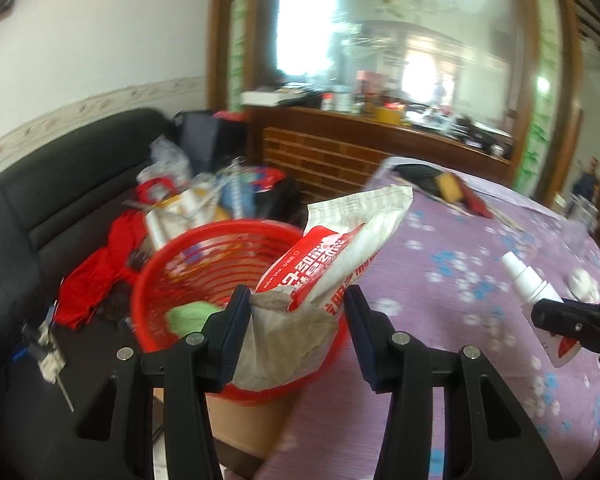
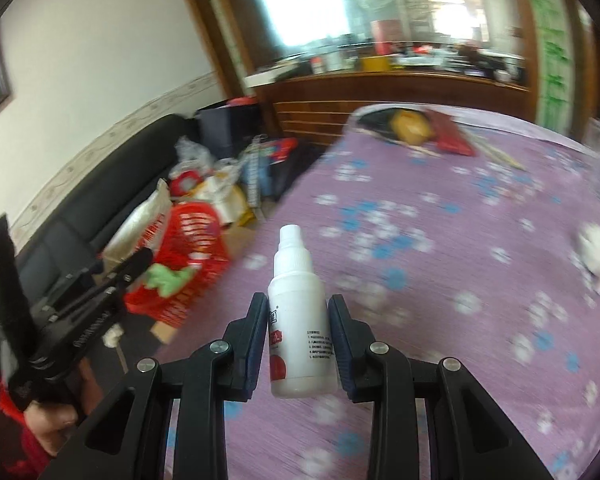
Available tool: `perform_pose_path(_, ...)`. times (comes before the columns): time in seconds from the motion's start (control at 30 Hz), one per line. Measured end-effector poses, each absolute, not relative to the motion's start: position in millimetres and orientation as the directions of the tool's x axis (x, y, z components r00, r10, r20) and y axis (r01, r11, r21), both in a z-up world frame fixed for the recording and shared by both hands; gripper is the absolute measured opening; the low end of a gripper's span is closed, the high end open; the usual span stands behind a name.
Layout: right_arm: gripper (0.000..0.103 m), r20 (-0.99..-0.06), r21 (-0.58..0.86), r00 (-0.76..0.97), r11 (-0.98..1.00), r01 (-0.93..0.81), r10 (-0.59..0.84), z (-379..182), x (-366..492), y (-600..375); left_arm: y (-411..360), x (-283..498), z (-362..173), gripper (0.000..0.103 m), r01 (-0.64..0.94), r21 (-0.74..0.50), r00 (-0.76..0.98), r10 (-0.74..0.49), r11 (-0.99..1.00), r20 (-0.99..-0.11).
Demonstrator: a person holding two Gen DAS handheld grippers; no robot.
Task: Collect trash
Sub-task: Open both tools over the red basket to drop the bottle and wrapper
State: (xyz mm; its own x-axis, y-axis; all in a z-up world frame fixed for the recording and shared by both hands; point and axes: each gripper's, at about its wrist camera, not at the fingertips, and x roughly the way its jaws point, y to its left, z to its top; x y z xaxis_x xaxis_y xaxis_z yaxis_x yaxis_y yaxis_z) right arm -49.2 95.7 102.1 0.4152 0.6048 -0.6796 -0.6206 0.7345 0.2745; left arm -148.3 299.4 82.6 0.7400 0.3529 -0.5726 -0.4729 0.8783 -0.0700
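Note:
A red plastic basket point(image 1: 172, 280) stands beside the purple flowered bed; it also shows in the right wrist view point(image 2: 196, 248). A white and red paper bag point(image 1: 332, 264) leans on the basket's rim, half inside. My left gripper point(image 1: 296, 320) is open around the bag's lower part, its jaws wide apart, the left pad against the bag. My right gripper point(image 2: 298, 332) is shut on a white plastic bottle point(image 2: 300, 320) and holds it above the bed. The bottle also shows in the left wrist view point(image 1: 536, 300).
Green trash point(image 1: 192, 316) lies in the basket. A black sofa point(image 1: 60, 184) with red cloth and piled bags stands at the left. A crumpled white tissue point(image 2: 598, 256) lies on the bed point(image 2: 460, 240). Dark and red items point(image 2: 428, 128) lie at its far end by a wooden cabinet.

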Motion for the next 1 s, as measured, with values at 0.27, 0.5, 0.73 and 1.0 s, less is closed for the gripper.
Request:
perform_pose_path(0.27,0.035,-0.677,0.34,0.282,0.629,-0.699,0.68,101.5,-38.2,200.9,367.0,-151.8,69.1,0.047,-0.57,-0.116,0.681,0.389,0.814,-0.62)
perform_pose_path(0.5,0.037,-0.665,0.393,0.225,0.59,-0.705,0.712,90.5,-17.9,264.5,387.4,-144.1,58.2,0.067,-0.566,-0.148,0.674,0.352,0.811,-0.649)
perform_pose_path(0.73,0.056,-0.654,0.347,0.315,0.642,-0.684,0.688,95.2,-12.6,233.4,367.9,-140.8,64.1,0.067,-0.529,-0.139,0.695,0.334,0.837,-0.637)
perform_pose_path(1.0,0.056,-0.691,0.298,0.414,0.756,-0.583,0.592,85.2,1.0,124.4,299.5,-124.4,77.9,0.069,-0.397,-0.095,0.741,0.258,0.913,-0.62)
